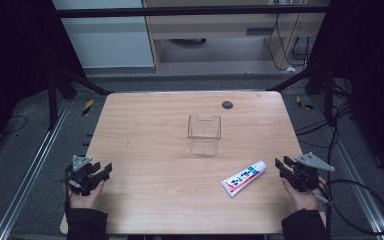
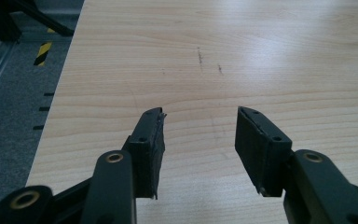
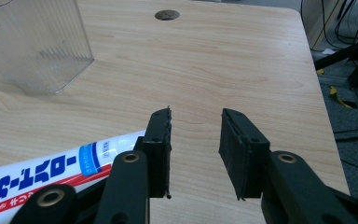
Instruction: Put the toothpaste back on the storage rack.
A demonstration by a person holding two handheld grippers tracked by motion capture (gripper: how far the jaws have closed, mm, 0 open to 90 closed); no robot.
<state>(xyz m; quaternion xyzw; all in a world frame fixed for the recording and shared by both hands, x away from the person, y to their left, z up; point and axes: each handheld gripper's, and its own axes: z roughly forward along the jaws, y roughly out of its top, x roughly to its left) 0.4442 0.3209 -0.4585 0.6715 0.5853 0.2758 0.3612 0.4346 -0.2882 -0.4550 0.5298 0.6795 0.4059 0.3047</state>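
Toothpaste lies lower right beside our right gripper; both it and the left gripper gape, holding nothing.

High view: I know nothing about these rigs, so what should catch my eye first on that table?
Probably the clear plastic container standing upright near the middle of the wooden table, and the white toothpaste tube lying flat in front of it towards the right. Next, the left gripper and right gripper, each held in a hand at the near table edges, both open with nothing between them; the right one sits just beside the tube.
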